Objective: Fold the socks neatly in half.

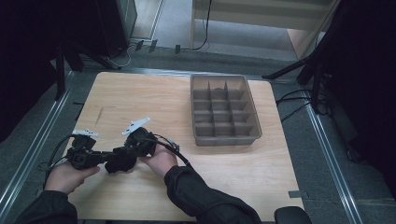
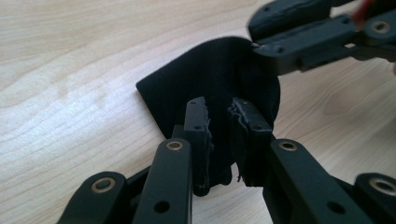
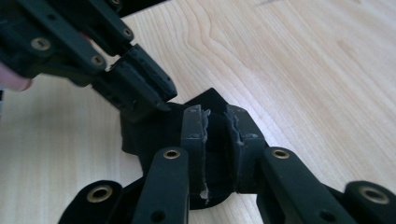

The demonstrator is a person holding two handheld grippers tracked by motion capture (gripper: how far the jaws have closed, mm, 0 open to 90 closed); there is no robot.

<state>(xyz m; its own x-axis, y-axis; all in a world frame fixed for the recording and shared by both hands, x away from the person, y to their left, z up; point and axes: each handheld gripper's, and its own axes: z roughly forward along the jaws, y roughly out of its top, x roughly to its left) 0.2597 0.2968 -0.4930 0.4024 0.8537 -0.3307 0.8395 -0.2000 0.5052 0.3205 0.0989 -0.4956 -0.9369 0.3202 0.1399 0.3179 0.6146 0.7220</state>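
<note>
Two grippers are clamped on one small piece of black cloth [image 2: 205, 88] at the near left of the wooden table [image 1: 154, 100]. In the left gripper view the left gripper [image 2: 218, 122] has an edge of the cloth pinched between its pads, and the right gripper's jaws bite the far, rounded edge of the same piece. In the right gripper view the right gripper [image 3: 215, 122] likewise has dark fabric bunched between its pads, with the other gripper's jaws closed on the cloth just beyond. Both are therefore grasping it, neither standing open.

From the high view, the cloth [image 1: 119, 161] hangs between the two tools, just off the table or brushing it; I cannot tell which. The brown divided tray [image 1: 250, 100] sits well apart at the far right, its compartments looking bare.

As for progress, the pick-up seems done and the work on the cloth itself, perhaps folding or spreading it, looks only begun; if it is bound for the tray, that carry is all still ahead.

The cloth is crumpled, so its shape is hard to read. Its long axis runs roughly left to right between the two grips, with one flat, squared corner pointing left in the left gripper view.
</note>
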